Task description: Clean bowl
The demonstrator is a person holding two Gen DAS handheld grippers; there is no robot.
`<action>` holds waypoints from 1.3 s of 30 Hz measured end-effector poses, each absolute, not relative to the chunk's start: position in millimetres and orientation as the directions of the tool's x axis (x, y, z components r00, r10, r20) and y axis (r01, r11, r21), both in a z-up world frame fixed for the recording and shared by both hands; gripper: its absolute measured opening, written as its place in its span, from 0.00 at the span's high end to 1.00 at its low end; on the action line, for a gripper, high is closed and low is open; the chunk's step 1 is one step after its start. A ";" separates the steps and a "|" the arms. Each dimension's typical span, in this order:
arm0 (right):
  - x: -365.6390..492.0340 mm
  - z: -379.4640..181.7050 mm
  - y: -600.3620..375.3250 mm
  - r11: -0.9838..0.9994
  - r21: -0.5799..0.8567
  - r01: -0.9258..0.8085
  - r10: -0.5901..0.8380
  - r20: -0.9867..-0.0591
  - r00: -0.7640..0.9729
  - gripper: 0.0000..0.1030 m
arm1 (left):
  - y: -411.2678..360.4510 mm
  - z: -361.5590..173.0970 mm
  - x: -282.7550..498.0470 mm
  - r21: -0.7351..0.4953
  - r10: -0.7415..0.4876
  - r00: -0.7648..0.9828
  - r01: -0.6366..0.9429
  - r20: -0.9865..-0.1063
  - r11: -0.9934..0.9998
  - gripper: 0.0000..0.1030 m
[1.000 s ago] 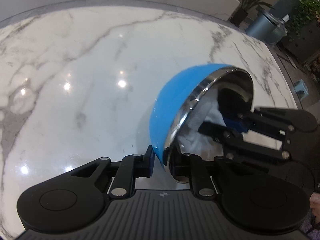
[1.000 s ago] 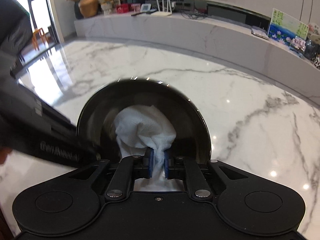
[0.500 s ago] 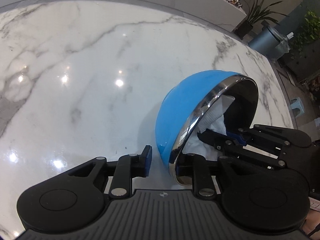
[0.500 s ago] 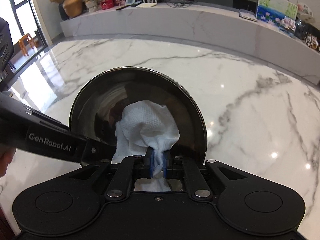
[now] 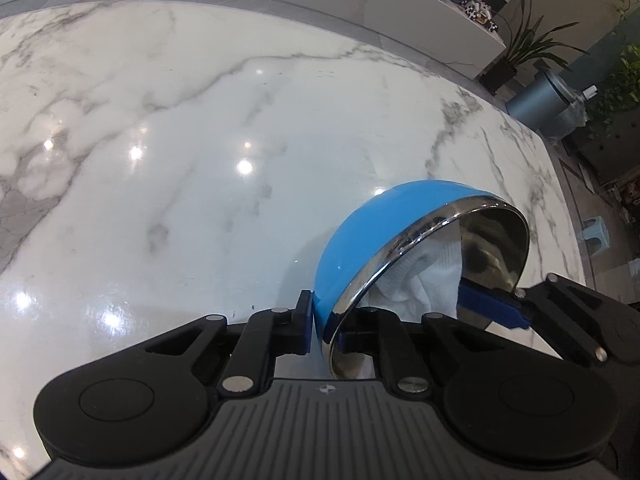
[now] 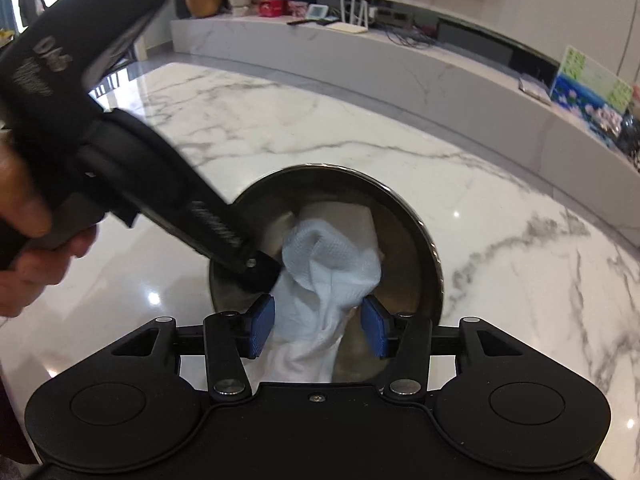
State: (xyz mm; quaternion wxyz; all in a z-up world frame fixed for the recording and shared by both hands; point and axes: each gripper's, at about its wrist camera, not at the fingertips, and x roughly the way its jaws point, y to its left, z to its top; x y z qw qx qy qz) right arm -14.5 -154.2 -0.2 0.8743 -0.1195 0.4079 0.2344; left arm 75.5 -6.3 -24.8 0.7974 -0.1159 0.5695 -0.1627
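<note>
The left gripper (image 5: 323,330) is clamped on the rim of the bowl (image 5: 360,236), tilted on the marble table (image 5: 200,160) at five o'clock, while the right gripper (image 6: 318,326) is opening, its pads clear of the cloth (image 6: 332,268): wiping looks finished, so next lift the cloth out

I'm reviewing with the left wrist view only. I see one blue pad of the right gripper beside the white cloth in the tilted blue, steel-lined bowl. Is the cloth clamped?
Observer: No. The right gripper's jaws are opening, and the white waffle-textured cloth sits loosely between both blue pads.
Operator: How does the cloth lie?
Observer: It is bunched against the blue bowl's dark steel inside, with its tail running down towards the right gripper's body.
Operator: Who steadies the bowl?
Observer: A person's bare hand holds the left gripper, which is clamped on the rim.
</note>
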 end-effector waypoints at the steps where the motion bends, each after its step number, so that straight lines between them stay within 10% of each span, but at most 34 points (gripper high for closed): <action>1: -17.4 1.0 -152.2 0.862 -0.024 -0.506 0.311 -0.763 0.567 0.55 | -6.3 -24.8 75.7 -0.369 -0.390 0.298 0.126 -0.871 0.921 0.91; 30: -23.7 -29.0 -128.6 0.843 -0.278 -0.460 0.091 -0.769 0.632 0.79 | -10.9 -22.5 69.4 -0.296 -0.334 0.313 0.164 -0.889 0.941 0.89; 39: -9.1 -22.5 -152.7 0.903 -0.154 -0.402 0.134 -0.787 0.602 0.79 | -9.3 -21.8 68.9 -0.332 -0.361 0.314 0.144 -0.878 0.932 0.89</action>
